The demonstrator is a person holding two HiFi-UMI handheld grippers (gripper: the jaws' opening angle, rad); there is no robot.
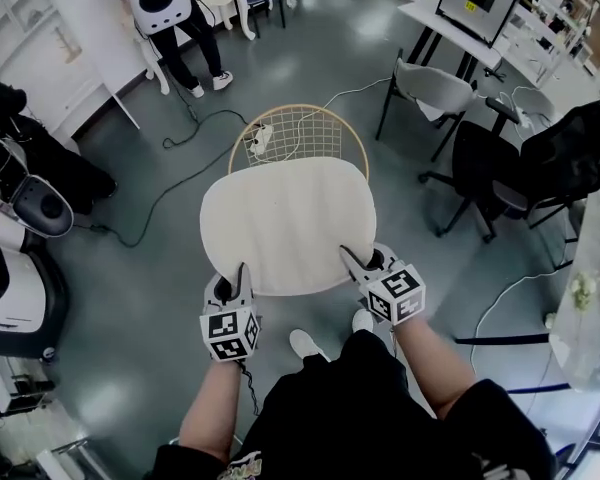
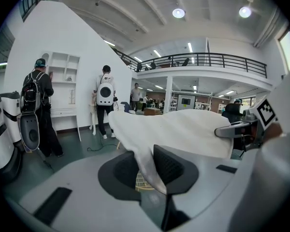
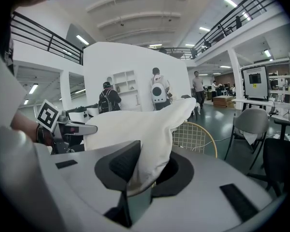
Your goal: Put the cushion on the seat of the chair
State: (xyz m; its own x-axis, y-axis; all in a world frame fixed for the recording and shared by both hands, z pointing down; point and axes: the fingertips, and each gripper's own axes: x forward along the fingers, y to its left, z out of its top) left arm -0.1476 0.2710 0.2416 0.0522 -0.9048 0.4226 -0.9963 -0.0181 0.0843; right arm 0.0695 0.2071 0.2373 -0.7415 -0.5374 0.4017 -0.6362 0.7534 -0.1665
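I hold the cushion (image 1: 285,223) with both grippers. The left gripper (image 1: 240,274) pinches its near left corner; in the left gripper view the white fabric is pressed between the two dark pads (image 2: 170,166). The right gripper (image 1: 366,262) pinches the near right corner in the same way. The cushion lies flat between them. In the head view it covers the seat of the chair (image 1: 298,131), whose round wire back shows just past the cushion's far edge. Whether the cushion touches the seat, I cannot tell.
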